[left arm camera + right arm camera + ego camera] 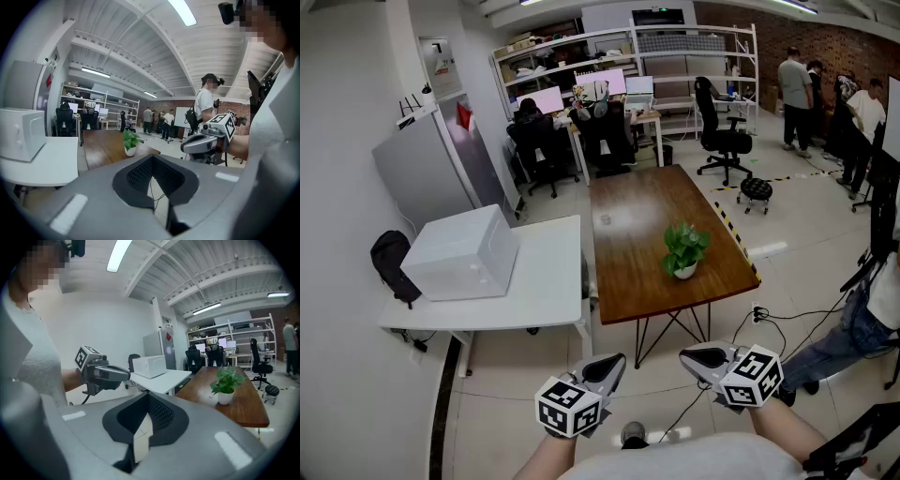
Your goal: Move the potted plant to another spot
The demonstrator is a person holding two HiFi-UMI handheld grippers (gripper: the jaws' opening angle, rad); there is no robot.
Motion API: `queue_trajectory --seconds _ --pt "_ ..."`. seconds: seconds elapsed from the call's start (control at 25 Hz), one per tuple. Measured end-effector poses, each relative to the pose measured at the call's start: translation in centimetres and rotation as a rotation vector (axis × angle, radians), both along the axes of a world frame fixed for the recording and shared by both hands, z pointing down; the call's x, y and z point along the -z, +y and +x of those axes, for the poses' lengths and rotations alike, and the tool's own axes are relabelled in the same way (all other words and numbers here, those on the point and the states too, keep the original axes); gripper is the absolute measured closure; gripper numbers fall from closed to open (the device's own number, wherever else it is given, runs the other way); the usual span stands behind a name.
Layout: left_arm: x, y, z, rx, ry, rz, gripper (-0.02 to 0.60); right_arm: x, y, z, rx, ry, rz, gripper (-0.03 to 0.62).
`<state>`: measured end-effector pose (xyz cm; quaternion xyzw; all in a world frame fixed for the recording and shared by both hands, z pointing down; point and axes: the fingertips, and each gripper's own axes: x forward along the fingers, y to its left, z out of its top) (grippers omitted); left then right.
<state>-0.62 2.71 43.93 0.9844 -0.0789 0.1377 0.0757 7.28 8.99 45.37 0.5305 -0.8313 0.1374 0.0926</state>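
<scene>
The potted plant [684, 251], green leaves in a small white pot, stands near the front right corner of the brown wooden table [642, 211]. It also shows in the left gripper view as the potted plant [130, 143] and in the right gripper view as the potted plant [226, 385]. My left gripper [614, 362] and right gripper [690, 356] hang side by side over the floor, well short of the table. Both are shut with nothing between the jaws. The left gripper [152, 176] and right gripper [147, 417] each point towards the table and slightly down.
A white table [539, 291] carrying a white box [461, 253] adjoins the wooden table on the left. Cables [773, 314] trail on the floor at the right, near a seated person's leg [839, 342]. Desks, office chairs, a black stool [757, 190] and standing people fill the back.
</scene>
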Motion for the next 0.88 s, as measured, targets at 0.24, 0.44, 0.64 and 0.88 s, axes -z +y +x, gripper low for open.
queue_trajectory --seconds 0.24,0.44,0.64,0.88 --pt "0.0 -12.2 1.8 -0.005 -0.005 -0.015 0.588 0.4 -11.3 2.8 -0.050 -0.007 -0.003 0.591" --pt "-0.6 -20.0 2.8 -0.030 -0.017 -0.018 0.588 0.5 -18.7 4.4 -0.087 0.014 0.009 0.591" --pt "-1.7 -24.5 4.0 -0.065 -0.022 -0.029 0.588 -0.4 -22.6 5.9 -0.142 0.024 0.010 0.591" --pt "-3.2 -26.3 5.6 -0.098 -0.021 -0.053 0.588 -2.4 -23.5 8.2 -0.201 0.018 -0.025 0.591"
